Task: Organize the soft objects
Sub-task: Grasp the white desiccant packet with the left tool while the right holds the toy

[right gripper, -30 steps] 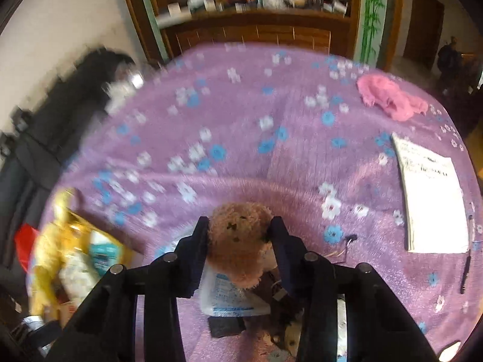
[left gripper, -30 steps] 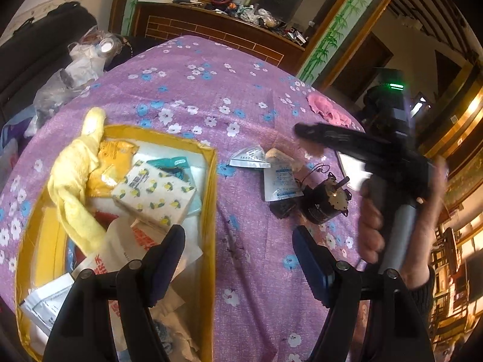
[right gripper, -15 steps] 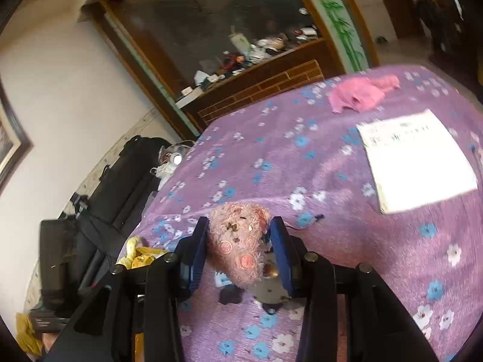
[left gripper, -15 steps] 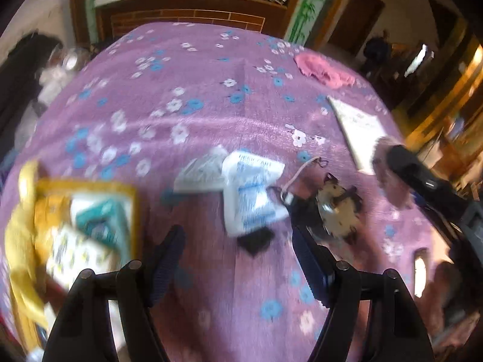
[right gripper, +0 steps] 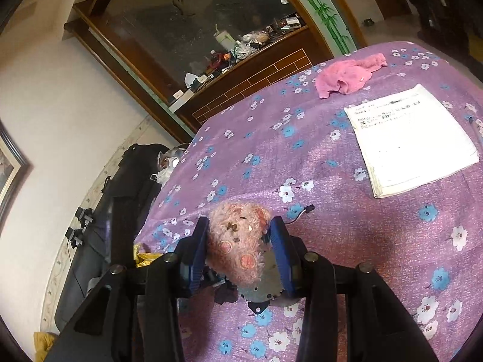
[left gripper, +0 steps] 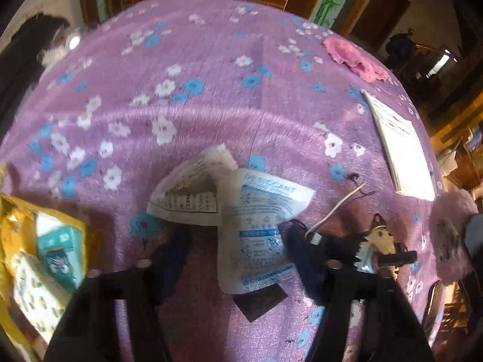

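My right gripper [right gripper: 238, 241] is shut on a fuzzy pink-brown plush toy [right gripper: 238, 241] and holds it above the purple flowered tablecloth [right gripper: 347, 241]. The plush also shows at the right edge of the left wrist view [left gripper: 449, 235]. My left gripper [left gripper: 238, 250] is open and empty, low over two white-and-blue soft packets [left gripper: 256, 229] [left gripper: 190, 193]. A pink cloth lies at the far right of the table in the left wrist view [left gripper: 353, 57] and in the right wrist view [right gripper: 347, 75]. A yellow box [left gripper: 18, 241] with soft packs sits at the left.
A small motor with wires [left gripper: 377, 241] and a black square [left gripper: 259, 301] lie by the packets. A white booklet [right gripper: 407, 138] lies at the right. A black bag [right gripper: 120, 211] stands beside the table. A cluttered wooden shelf [right gripper: 241, 57] is behind.
My left gripper swung right from over the yellow box to over the packets. My right gripper lifted the plush and tilted its view upward.
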Demonstrator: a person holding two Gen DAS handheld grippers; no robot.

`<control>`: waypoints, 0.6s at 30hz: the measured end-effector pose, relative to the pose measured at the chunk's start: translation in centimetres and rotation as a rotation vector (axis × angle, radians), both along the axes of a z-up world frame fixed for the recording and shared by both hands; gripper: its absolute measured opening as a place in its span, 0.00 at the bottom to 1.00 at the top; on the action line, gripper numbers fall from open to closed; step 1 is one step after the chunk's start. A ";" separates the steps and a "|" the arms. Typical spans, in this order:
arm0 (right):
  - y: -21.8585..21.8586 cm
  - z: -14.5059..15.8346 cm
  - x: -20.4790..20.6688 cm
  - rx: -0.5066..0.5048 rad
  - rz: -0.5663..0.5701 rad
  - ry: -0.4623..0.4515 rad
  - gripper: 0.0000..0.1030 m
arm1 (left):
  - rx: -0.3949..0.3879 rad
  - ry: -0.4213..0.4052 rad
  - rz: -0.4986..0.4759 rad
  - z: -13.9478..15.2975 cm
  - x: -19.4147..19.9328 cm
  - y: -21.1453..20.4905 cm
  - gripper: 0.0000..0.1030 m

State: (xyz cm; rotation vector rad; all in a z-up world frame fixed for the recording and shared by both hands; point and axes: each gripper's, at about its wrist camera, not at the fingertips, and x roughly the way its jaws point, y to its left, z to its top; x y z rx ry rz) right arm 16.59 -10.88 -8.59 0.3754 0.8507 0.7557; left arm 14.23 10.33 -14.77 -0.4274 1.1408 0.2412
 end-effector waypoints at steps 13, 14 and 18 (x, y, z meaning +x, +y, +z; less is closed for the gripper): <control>0.5 0.1 -0.4 0.012 0.024 -0.017 0.39 | -0.059 -0.076 0.013 4.0 -3.8 0.3 0.35; 0.6 0.3 -0.6 0.017 0.033 -0.025 0.39 | -0.063 -0.089 0.015 4.6 -4.6 0.4 0.35; 1.3 0.9 -1.7 0.045 0.091 -0.065 0.39 | -0.088 -0.164 0.017 7.0 -8.1 0.3 0.35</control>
